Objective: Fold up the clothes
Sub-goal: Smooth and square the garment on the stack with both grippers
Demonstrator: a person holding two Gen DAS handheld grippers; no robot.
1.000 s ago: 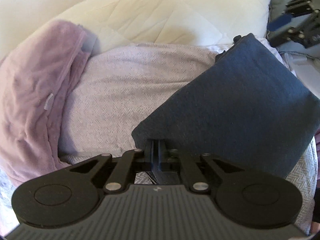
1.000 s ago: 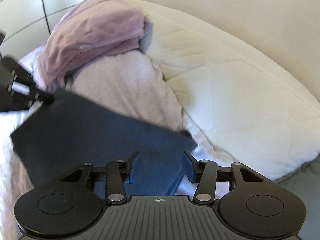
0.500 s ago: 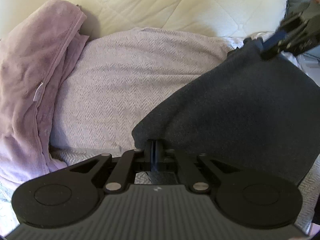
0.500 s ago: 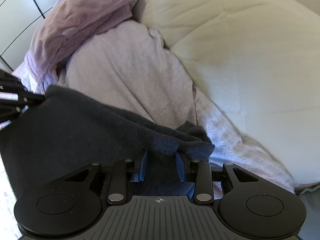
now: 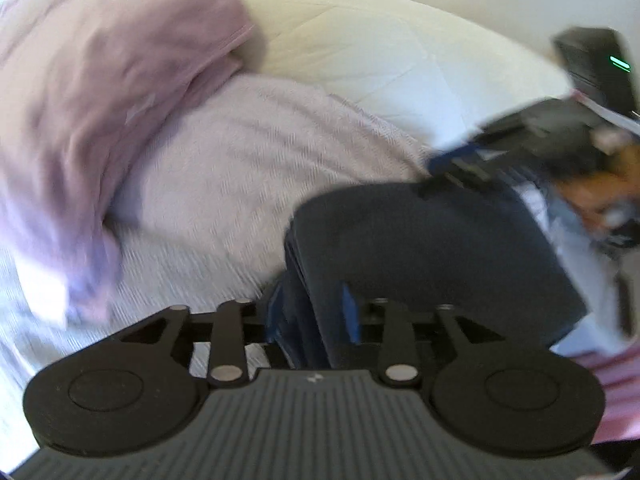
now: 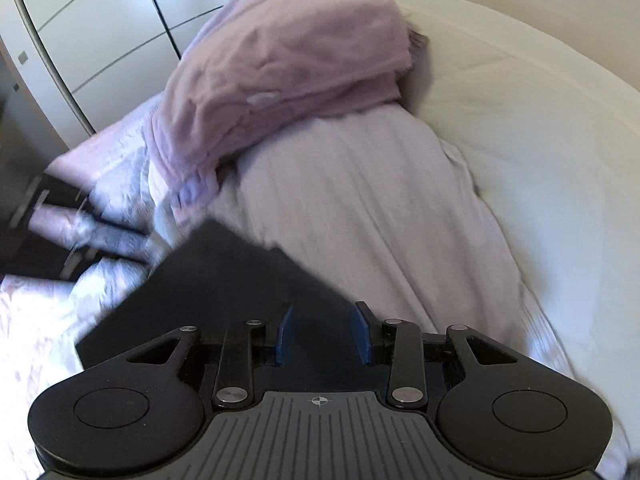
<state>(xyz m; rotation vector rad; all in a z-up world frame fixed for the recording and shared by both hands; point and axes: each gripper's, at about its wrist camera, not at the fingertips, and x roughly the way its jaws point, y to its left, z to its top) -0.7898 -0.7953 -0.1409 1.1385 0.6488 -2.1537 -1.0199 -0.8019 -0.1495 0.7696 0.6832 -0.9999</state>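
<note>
A dark navy folded garment lies on the pale lilac bed cover. My left gripper is at its near left corner. Its jaws are opening, and the stacked folded edge runs up between the blue pads without being pinched. The view is blurred. My right gripper sits at the garment's far edge, with a person's hand behind it. In the right wrist view the garment lies flat under my right gripper. Its jaws are opening too, with the blue pads apart over the cloth.
A purple fleece garment is heaped on the pillow end of the bed. A cream quilted duvet bulges behind and to the right. White wardrobe doors stand past the bed's far side.
My left jaws, shut on the garment's corner before, have parted. The bunch of cloth between the right pads is gone and the garment lies flat. Both grippers have shifted across the bed.
</note>
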